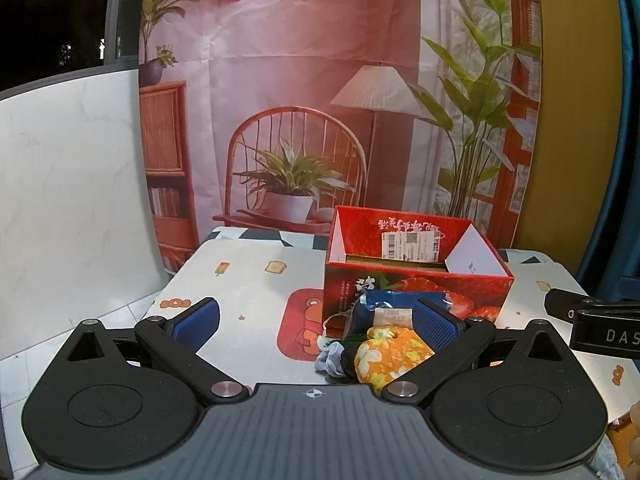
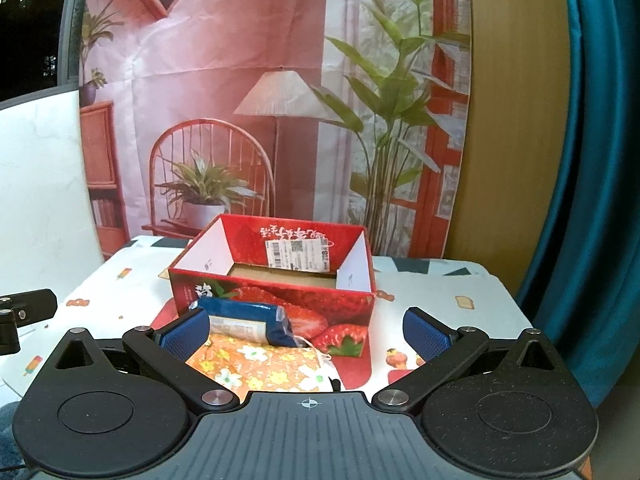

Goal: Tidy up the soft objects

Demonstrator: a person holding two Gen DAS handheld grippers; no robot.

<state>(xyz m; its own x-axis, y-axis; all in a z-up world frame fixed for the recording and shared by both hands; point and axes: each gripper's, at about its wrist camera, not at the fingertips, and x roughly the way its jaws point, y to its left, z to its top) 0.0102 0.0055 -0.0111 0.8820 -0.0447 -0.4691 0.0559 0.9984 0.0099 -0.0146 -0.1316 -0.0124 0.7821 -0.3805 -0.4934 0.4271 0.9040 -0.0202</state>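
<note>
Showing "DAS" lettering (image 1: 622, 335) beside strawberry box (image 1: 416, 284)

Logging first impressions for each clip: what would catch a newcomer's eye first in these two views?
The red strawberry-printed box stands open-topped mid-table, in front of a pink printed backdrop of a chair and plants. Just before the box lies a small heap: an orange floral fabric piece with a blue packet on it. Both grippers, left and right, are open, holding nothing.

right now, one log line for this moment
left hand-held gripper open | right hand-held gripper open | orange floral pouch, blue packet before strawberry box
</note>
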